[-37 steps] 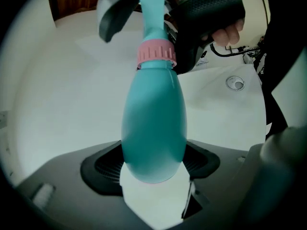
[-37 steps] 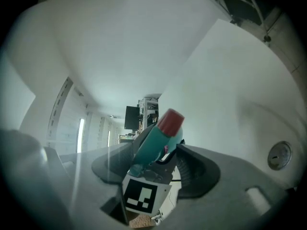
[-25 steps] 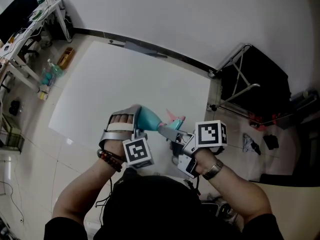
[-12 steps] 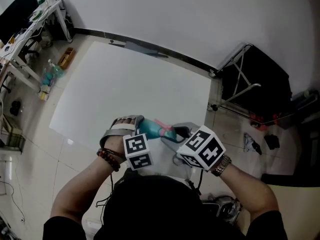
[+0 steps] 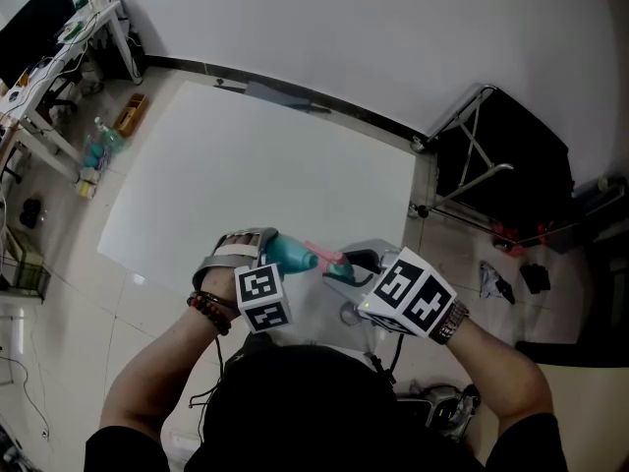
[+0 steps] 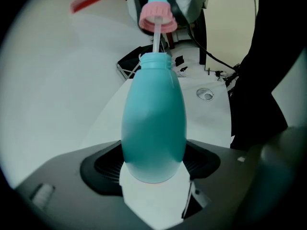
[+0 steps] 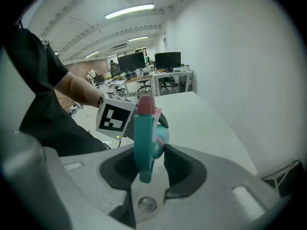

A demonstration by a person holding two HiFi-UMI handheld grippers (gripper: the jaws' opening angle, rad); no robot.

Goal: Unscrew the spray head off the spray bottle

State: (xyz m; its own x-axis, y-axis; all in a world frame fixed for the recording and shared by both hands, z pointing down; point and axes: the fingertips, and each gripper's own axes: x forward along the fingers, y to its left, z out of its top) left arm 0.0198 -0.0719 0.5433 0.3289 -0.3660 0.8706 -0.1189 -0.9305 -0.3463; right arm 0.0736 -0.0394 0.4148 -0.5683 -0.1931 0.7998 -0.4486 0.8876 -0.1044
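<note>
A teal spray bottle point(image 5: 285, 253) is held lying sideways above the white table's point(image 5: 246, 155) near edge, with my left gripper point(image 5: 269, 252) shut on its body. In the left gripper view the bottle point(image 6: 153, 123) fills the jaws of the left gripper point(image 6: 153, 163). Its open neck points away. The pink collar point(image 6: 157, 19) of the spray head hangs just clear of the neck, and the dip tube point(image 6: 156, 40) still runs down into it. My right gripper point(image 5: 346, 268) is shut on the teal and pink spray head point(image 7: 144, 138), pads pressing both sides.
A black folding stand point(image 5: 501, 155) stands right of the table. A desk with screens and clutter point(image 5: 59, 47) is at the far left, with bottles on the floor point(image 5: 98, 146) beside it. A person's arms and dark shirt fill the bottom of the head view.
The right gripper has rolled over with the spray head, so its marker cube shows a different face. Both grippers and the bottle drew in closer to the person.
</note>
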